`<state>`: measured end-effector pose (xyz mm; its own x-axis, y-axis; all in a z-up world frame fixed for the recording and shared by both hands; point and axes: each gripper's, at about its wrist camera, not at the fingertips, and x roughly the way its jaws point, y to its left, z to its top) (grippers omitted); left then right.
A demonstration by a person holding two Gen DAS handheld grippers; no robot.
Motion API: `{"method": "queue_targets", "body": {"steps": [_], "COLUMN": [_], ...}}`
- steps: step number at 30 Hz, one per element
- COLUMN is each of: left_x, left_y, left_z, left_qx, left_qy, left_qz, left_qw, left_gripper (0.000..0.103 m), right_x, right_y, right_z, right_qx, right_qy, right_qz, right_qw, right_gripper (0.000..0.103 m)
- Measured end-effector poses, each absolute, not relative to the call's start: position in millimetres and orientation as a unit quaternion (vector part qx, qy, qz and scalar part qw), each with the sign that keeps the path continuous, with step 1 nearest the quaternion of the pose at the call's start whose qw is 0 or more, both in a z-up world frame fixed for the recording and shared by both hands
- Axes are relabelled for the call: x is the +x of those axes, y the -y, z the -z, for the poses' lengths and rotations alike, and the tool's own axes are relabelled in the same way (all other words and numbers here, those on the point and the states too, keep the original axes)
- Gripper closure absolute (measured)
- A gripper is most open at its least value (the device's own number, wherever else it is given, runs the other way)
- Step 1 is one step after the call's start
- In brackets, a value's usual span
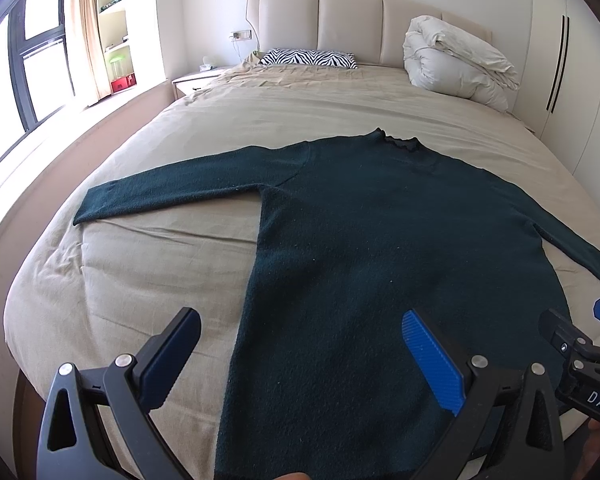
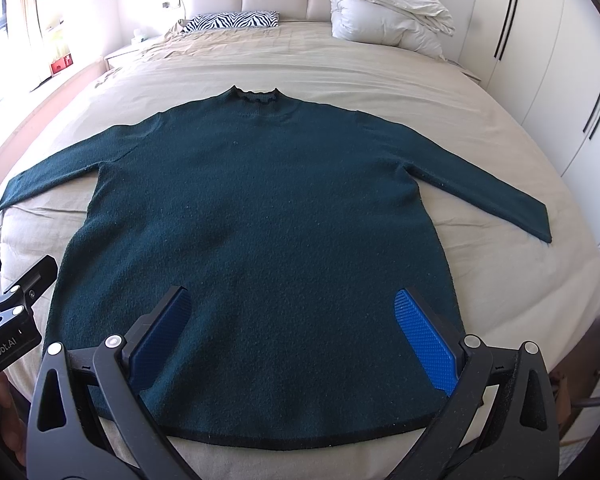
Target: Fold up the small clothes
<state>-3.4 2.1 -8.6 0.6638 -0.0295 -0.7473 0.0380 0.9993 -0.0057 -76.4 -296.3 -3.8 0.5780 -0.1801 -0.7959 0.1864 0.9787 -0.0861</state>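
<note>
A dark green long-sleeved sweater (image 1: 372, 248) (image 2: 260, 208) lies flat on the beige bed, collar toward the headboard, both sleeves spread out sideways. My left gripper (image 1: 300, 320) hovers open above the sweater's lower left edge, blue pads wide apart, nothing between them. Over the lower middle of the sweater, near the hem, my right gripper (image 2: 292, 300) is also open and empty. The right gripper's tip (image 1: 572, 332) shows at the right edge of the left wrist view, and part of the left gripper (image 2: 16, 304) at the left edge of the right wrist view.
The beige bedsheet (image 1: 172, 248) is wrinkled left of the sweater. A folded white duvet (image 1: 456, 64) and a zebra-striped pillow (image 1: 312, 58) sit by the headboard. A nightstand (image 1: 196, 80) and window stand at left, white wardrobes (image 2: 540, 60) at right.
</note>
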Motion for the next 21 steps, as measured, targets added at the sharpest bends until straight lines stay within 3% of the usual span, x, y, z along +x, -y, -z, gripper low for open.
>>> {"method": "queue_targets", "body": {"steps": [21], "left_x": [-5.3], "left_y": [-13.0], "left_z": [18.3], "left_qx": [-0.032], "left_qy": [-0.413], "left_qz": [0.054], "left_qw": [0.909], "left_gripper": [0.000], "right_x": [-73.2], "right_y": [293.6], "right_z": [9.6], "right_qx": [0.008], "right_qy": [-0.450], "right_qz": [0.102], "right_qw": [0.887], "right_gripper": [0.000]}}
